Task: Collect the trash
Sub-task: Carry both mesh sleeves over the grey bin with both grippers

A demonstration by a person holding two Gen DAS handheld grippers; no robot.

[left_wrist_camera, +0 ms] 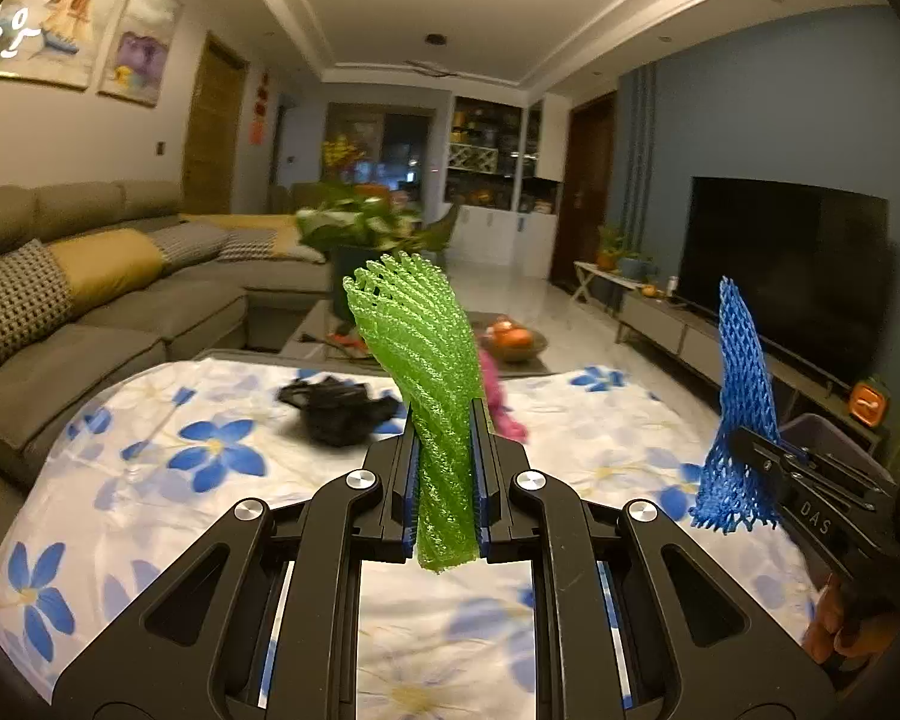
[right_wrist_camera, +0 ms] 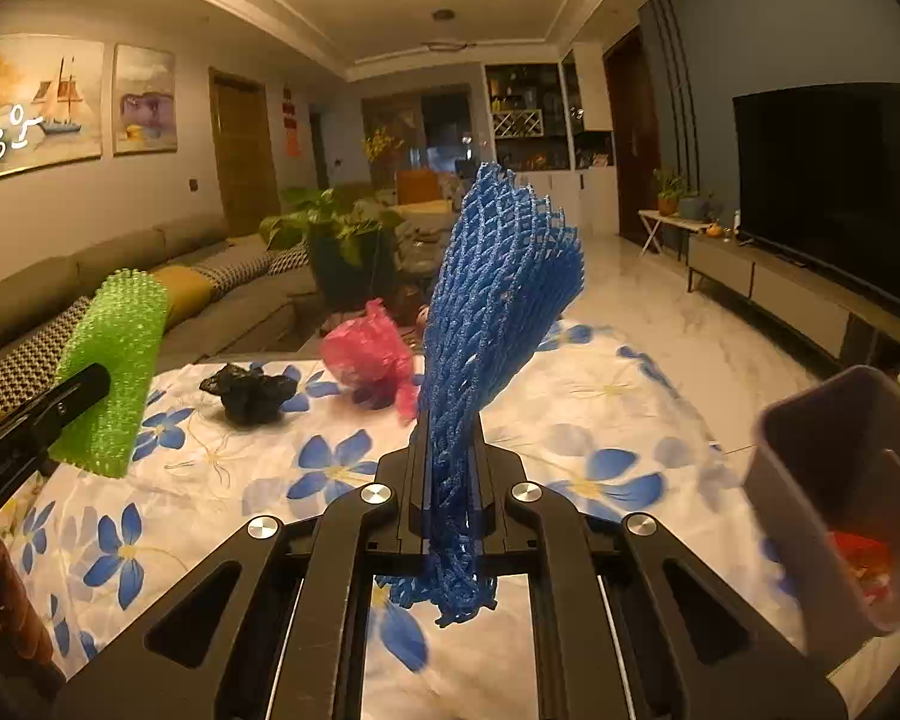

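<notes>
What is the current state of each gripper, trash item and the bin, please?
Left gripper: shut on green foam net.
Right gripper: shut on blue foam net.
Black bag: crumpled on tablecloth.
Pink bag: crumpled on tablecloth.
Bin: open, red trash inside.

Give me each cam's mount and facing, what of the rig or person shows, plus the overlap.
Left wrist: on the left gripper, facing along its fingers across the floral table down the living room; it clamps a green foam net; right gripper and a hand at right.
Right wrist: on the right gripper, same facing; it clamps a blue foam net; left gripper at left, grey bin at right.
Shared: both nets, black bag, pink bag, table, bin.
</notes>
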